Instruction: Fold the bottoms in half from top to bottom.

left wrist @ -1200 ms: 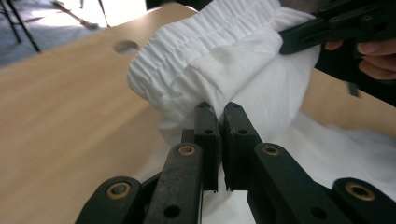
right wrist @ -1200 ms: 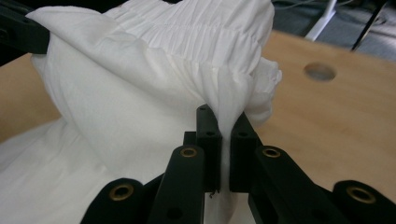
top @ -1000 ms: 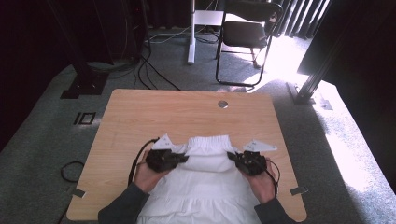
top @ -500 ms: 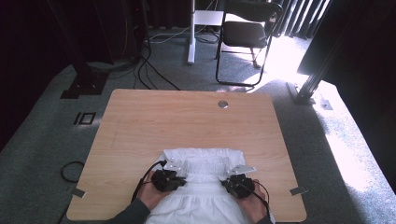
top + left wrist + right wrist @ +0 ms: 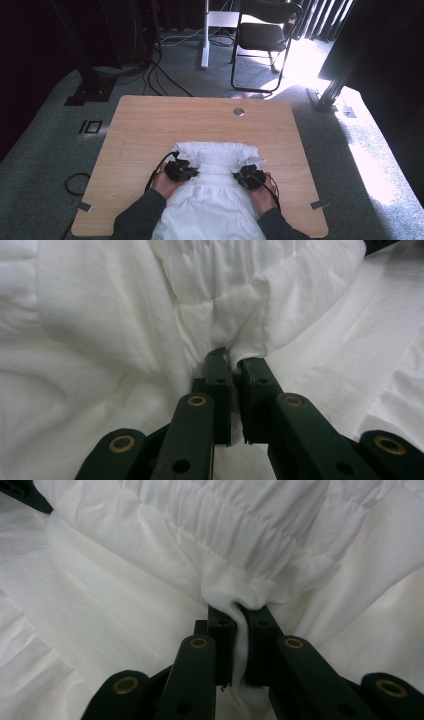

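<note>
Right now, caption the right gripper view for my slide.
Right gripper shut on a pinched fold of the white garment.

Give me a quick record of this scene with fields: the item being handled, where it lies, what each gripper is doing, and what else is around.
item: white gathered cotton garment, top part folded over itself
surface: light wooden table, garment at its near edge
left gripper: jaws shut on a pinch of the garment's cloth
right gripper: jaws shut on a fold beside the gathered band
background: black folding chair on grey carpet
</note>
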The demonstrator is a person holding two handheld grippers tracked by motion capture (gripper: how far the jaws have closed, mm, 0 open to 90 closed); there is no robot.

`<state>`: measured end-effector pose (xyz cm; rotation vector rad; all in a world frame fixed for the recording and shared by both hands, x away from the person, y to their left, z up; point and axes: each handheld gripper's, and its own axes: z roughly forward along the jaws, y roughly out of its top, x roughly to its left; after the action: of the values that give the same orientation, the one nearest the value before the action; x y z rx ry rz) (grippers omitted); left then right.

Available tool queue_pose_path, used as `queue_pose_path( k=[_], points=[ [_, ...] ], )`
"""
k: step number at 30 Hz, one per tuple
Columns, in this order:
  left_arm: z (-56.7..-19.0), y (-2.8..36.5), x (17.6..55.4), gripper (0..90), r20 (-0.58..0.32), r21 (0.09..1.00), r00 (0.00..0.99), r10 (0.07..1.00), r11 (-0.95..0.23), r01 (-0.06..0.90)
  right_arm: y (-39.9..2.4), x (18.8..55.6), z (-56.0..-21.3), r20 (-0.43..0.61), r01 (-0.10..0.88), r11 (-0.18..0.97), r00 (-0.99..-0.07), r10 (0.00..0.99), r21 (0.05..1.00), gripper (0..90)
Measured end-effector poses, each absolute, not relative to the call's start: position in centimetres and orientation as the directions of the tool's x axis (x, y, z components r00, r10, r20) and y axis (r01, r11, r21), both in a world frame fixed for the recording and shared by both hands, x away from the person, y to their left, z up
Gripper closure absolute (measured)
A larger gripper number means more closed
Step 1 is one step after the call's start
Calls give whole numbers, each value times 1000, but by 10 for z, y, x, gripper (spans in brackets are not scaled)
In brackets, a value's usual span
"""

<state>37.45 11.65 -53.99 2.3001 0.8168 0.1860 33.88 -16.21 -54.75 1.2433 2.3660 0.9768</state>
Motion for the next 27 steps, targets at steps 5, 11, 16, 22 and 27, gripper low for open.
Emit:
queue_pose_path(
  k=[5, 11, 16, 22, 27],
  points=[
    [-536, 112, 414, 844, -36, 632, 778, 627, -589, 504, -159, 375, -546, 36, 616, 391, -563, 826, 683, 843],
    [-533, 106, 460, 840, -32, 612, 730, 683, -564, 554, -155, 425, -545, 22, 624, 379, -537, 843, 684, 842],
    [-532, 102, 479, 836, -52, 604, 680, 731, -519, 605, -148, 459, -541, -21, 639, 396, -511, 860, 660, 839],
    [-528, 104, 479, 861, -100, 587, 682, 724, -511, 628, -150, 466, -539, 34, 673, 347, -484, 874, 653, 853],
    [-503, 118, 471, 874, -155, 650, 708, 688, -469, 598, -161, 454, -520, 50, 628, 316, -494, 868, 711, 863]
  ],
)
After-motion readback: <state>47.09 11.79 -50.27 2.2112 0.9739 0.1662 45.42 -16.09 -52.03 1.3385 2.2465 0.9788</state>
